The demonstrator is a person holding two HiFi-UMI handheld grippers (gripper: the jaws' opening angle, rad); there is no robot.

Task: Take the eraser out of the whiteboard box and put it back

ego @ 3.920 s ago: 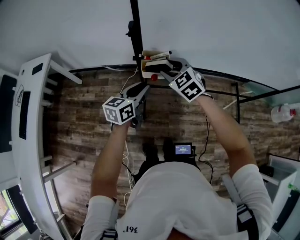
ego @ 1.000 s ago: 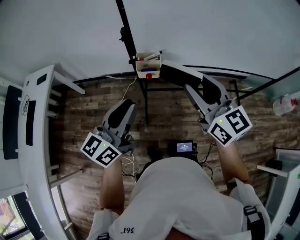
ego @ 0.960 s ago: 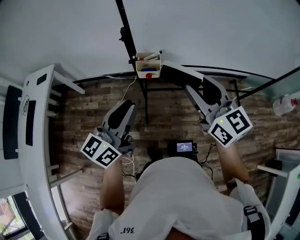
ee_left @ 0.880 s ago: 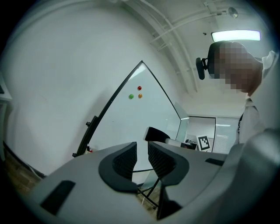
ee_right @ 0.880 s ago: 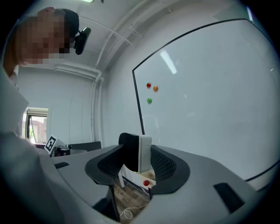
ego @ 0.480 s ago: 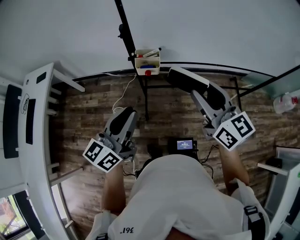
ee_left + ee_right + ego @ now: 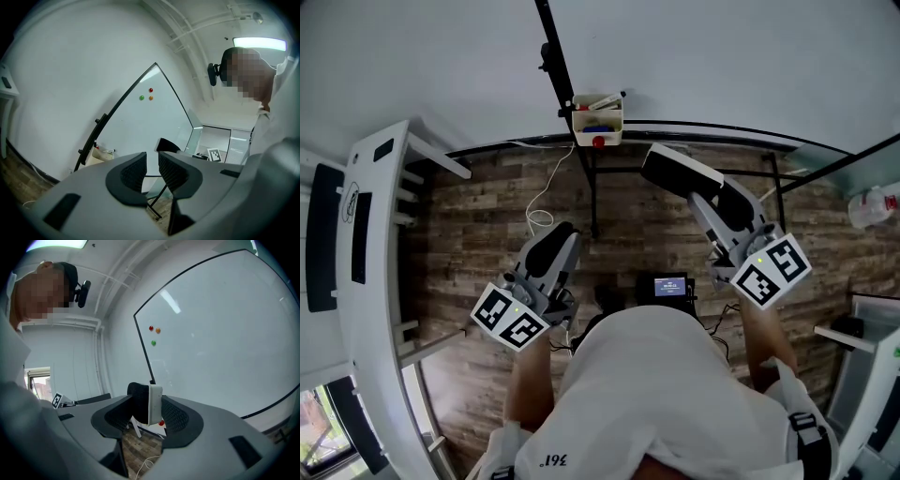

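I see the eraser (image 7: 675,171) out of the whiteboard box (image 7: 598,127), clamped in my right gripper (image 7: 705,199). It sits to the right of the box and nearer to me, clearly apart from it, above the wood floor (image 7: 487,206). From the head view its long axis runs mostly left to right, with the left end tipped a little farther away. It lies across the line of the gripper rather than along it. In the right gripper view it stands on edge between the jaws. Its black felt faces the left jaw and its white back faces the right jaw, and both pads press on it with the jaws held fairly wide.

My left gripper (image 7: 553,246) is lower left, near my body. Its jaws have only a narrow gap between them, and nothing is in it.

The box hangs at the bottom edge of the whiteboard (image 7: 722,56) by the black post, with markers (image 7: 605,101) lying in it. Three small magnets (image 7: 153,333) sit on the board.
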